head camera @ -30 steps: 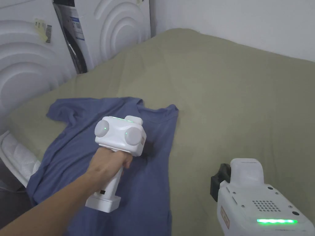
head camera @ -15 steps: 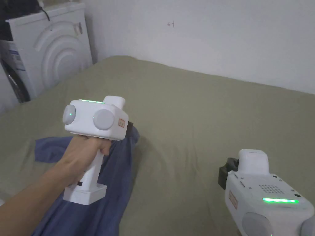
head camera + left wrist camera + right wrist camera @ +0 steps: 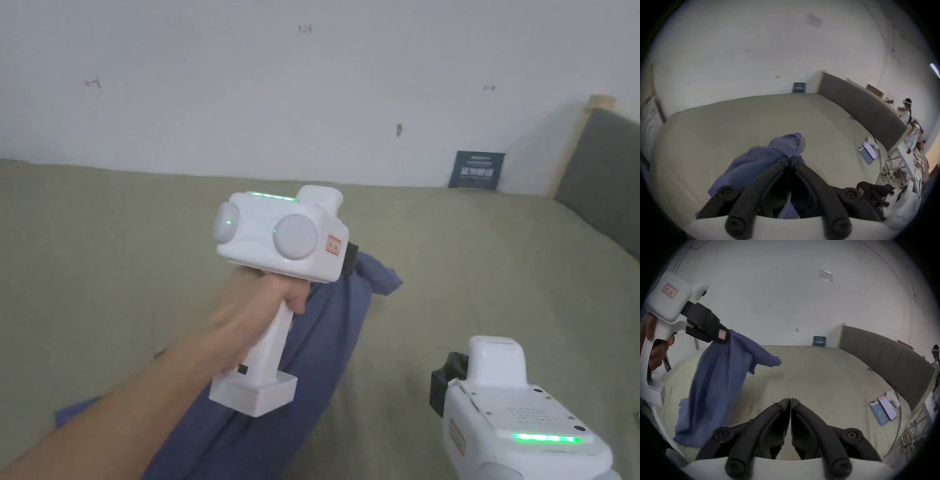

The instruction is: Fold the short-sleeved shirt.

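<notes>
Jaws of the left gripper (image 3: 790, 160) pressing together on a bunched edge of the blue short-sleeved shirt (image 3: 718, 382), lifting it clear of the olive bedcover (image 3: 512, 262); hanging long and narrow from that single pinch, long axis running down and toward the person, lower end trailing onto the cover near the bed's edge, one loose flap (image 3: 769, 360) sticking out sideways on the side of the right gripper; jaws of the right gripper (image 3: 790, 402) meeting with nothing between them, waiting low over bare cover, to the right of the hanging cloth and apart from it; judging that flap the nearer free part for the right gripper, needing opened jaws and a reach leftward and up; farther out, two phones (image 3: 883, 410) lying near the grey headboard (image 3: 883, 353).
</notes>
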Demonstrator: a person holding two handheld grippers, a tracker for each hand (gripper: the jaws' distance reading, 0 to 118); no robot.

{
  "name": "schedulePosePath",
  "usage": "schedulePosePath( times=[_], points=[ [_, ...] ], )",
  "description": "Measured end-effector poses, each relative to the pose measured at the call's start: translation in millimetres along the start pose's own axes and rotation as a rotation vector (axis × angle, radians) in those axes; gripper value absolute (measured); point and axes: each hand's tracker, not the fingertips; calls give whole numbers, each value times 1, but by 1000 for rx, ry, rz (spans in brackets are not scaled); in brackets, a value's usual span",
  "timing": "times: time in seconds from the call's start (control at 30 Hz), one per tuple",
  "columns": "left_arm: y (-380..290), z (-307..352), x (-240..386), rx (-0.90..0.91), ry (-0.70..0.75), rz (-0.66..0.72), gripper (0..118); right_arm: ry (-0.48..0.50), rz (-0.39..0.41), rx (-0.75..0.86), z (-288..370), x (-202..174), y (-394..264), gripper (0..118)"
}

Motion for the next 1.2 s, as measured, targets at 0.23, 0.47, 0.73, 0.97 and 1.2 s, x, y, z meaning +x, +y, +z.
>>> schedulePosePath(
  times=[0.23, 0.47, 0.73, 0.97, 1.2],
  points=[
    [-46, -126, 60, -197, -122, -19, 0, -94, -46, -60, -16, 64, -26, 7],
    [-108, -198, 47, -371, -57, 73, 1, -120, -51, -122, -43, 76, -49, 7],
    [-103, -180, 24, -258, -10, 27, 113, -96, -73, -131, -45, 62, -50, 7],
    [-128, -40, -9, -4, 201, 34, 1, -17, -69, -90, -19, 26, -33, 8],
    [-183, 121, -64, 177, 427, 169, 1, 105, -6, -15, 23, -30, -15, 8]
  ],
)
